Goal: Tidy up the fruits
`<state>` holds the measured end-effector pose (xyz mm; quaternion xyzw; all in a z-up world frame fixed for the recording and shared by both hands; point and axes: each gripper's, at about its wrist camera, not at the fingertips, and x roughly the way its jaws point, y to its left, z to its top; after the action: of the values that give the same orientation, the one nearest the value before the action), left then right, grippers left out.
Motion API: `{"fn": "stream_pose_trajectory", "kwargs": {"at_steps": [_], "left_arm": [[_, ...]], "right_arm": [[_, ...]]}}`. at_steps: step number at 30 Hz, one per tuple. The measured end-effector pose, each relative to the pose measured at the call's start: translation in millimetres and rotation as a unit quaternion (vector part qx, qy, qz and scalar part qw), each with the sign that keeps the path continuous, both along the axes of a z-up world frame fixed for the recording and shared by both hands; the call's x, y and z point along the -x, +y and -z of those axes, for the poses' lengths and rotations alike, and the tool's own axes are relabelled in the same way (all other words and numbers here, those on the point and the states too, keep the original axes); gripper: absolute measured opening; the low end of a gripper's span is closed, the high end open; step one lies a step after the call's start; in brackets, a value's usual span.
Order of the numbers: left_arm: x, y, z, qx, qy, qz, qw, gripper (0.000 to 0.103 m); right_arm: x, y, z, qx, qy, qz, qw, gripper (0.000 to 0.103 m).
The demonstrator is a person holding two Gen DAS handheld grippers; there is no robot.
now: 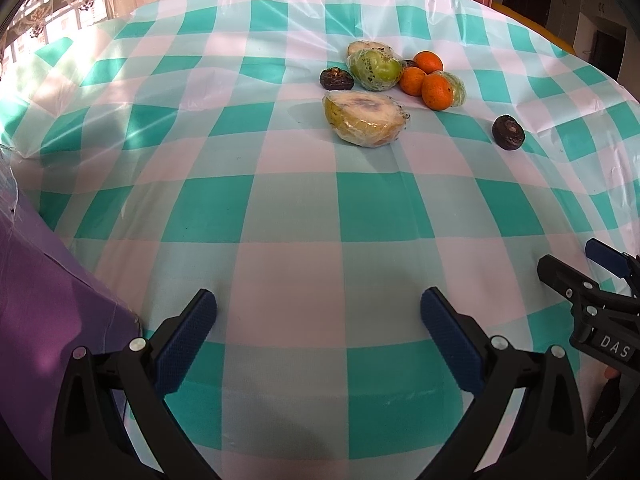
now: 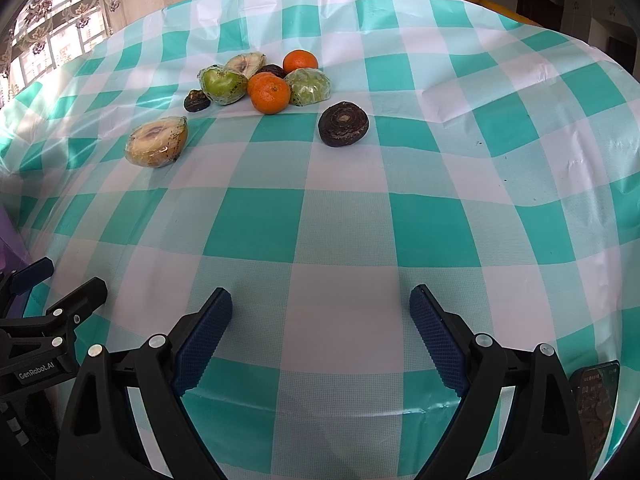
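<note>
Both tools hung low over the near edge of the bench, side by side. The left tool had its blue pads spread wide with nothing between them, and the right tool stood the same way, jaws parted and empty. The right tool also showed at the right edge of the left wrist view, and the left tool at the left edge of the right wrist view.

A checked cloth in green and white covered the bench, and the whole near half of it lay bare in front of both tools. The fruit sat towards the far edge. A wrapped cut fruit lay nearest, apart from the rest. Behind it were a wrapped green fruit and another wrapped half, touching each other. A small dark fruit lay just beside the green one on its left. Three oranges bunched together to the right, with another wrapped green piece against them. A dark round fruit lay alone, well apart on the right of the heap, with open cloth all round it.

A purple sheet hung off the near left corner, and a phone lay at the near right edge
</note>
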<state>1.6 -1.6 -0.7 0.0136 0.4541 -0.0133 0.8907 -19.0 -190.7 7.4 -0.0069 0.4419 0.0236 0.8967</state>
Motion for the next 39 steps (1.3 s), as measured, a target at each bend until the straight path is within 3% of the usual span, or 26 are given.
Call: {"fn": "stream_pose_trajectory", "kwargs": {"at_steps": [1,3,5,7,13,18,25,28,31,33,34,35,39], "left_arm": [[0.7,0.9,-0.8,0.007,-0.013,0.0,0.9999,0.102],[-2.7,0.4,0.9,-0.007,0.008,-0.006,0.9999,0.102],[-9.0,0.2,0.7,0.007,0.021,-0.008,0.9997,0.101],[-16.1,-1.9,-1.4,0.019,0.006,-0.003,0.9998,0.101],[-49.8,-12.5,-6.2,0.044,-0.014,-0.01,0.9989,0.101],[-84.1,-17.3,-14.5,0.061,-0.034,-0.024,0.9973,0.101],[-123.2,-27.9,-13.2,0.015,-0.032,-0.043,0.9984,0.099],[-135.4,-34.8,-11.0,0.006,-0.026,-0.037,0.999,0.092],[-140.3,-39.7,-7.9,-0.002,-0.02,-0.033,0.9992,0.078],[-141.1,-40.8,-6.2,-0.004,-0.018,-0.028,0.9994,0.064],[-140.4,-41.5,-5.7,-0.007,-0.018,-0.029,0.9994,0.064],[-139.4,-41.3,-5.6,-0.008,-0.019,-0.028,0.9994,0.064],[-131.4,-34.3,-11.1,0.004,-0.039,-0.042,0.9983,0.063]], "right_arm": [[0.2,-0.3,-0.3,-0.001,0.0,-0.003,1.0,0.087],[-0.7,-5.4,-1.8,-0.016,-0.003,-0.002,1.0,0.087],[-6.8,-17.0,-3.9,-0.046,-0.008,0.019,0.999,0.087],[-18.2,-25.3,-5.4,-0.067,-0.011,0.031,0.997,0.087],[-70.0,-32.2,-11.8,-0.053,-0.03,0.081,0.995,0.085],[-108.1,-28.4,-13.0,-0.046,-0.034,0.085,0.995,0.081],[-130.1,-23.8,-9.4,-0.059,-0.018,0.087,0.994,0.071],[-133.2,-18.6,-9.3,-0.051,-0.015,0.08,0.995,0.069],[-135.4,-12.4,-8.7,-0.032,-0.01,0.08,0.996,0.068],[-135.5,-9.7,-8.7,-0.014,-0.01,0.088,0.996,0.056],[-135.0,-8.6,-9.2,-0.009,-0.011,0.09,0.996,0.052],[-133.8,-8.0,-10.0,-0.006,-0.014,0.089,0.996,0.041],[-128.2,-17.2,-13.7,-0.044,-0.031,0.09,0.994,0.04]]}}
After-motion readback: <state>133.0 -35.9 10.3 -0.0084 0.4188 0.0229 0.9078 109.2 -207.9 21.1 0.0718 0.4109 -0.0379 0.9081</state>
